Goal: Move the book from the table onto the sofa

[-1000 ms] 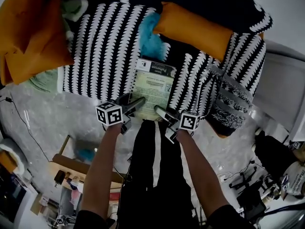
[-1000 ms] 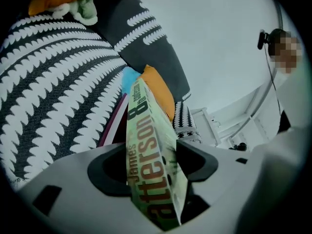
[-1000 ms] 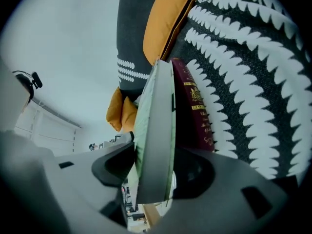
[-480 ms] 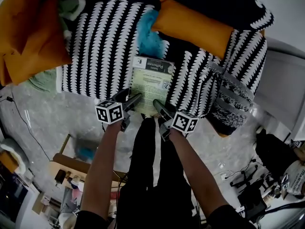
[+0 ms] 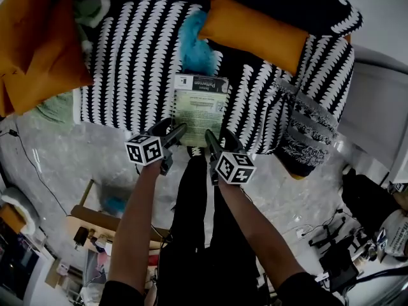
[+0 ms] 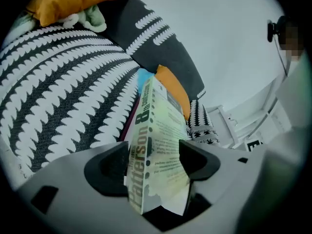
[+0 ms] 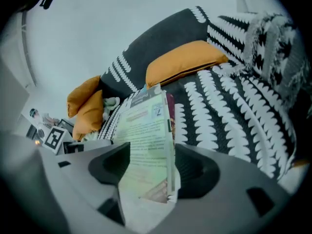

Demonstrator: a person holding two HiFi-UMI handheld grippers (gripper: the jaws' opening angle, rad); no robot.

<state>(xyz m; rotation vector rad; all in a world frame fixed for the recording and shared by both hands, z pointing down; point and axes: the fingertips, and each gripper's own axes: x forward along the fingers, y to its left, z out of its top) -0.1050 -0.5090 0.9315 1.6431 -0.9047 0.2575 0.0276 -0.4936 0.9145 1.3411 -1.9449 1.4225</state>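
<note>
left tongs (image 5: pixel 173 132), right tongs (image 5: pixel 217 139) just opening; book (image 5: pixel 199 104) loose between

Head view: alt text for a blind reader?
A pale green book lies on a black-and-white sofa, its near edge between the jaws of the left gripper and right gripper, which have just been opening. Orange cushions flank it.

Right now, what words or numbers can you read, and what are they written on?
"Patterson": big letters on the book, seen in the left gripper view, and again on the dark strip at its top edge in the head view.
"8": a large number beside that name on the book, in the left gripper view.
The small print on the book's pale cover is too small and blurred to read in any view.
</note>
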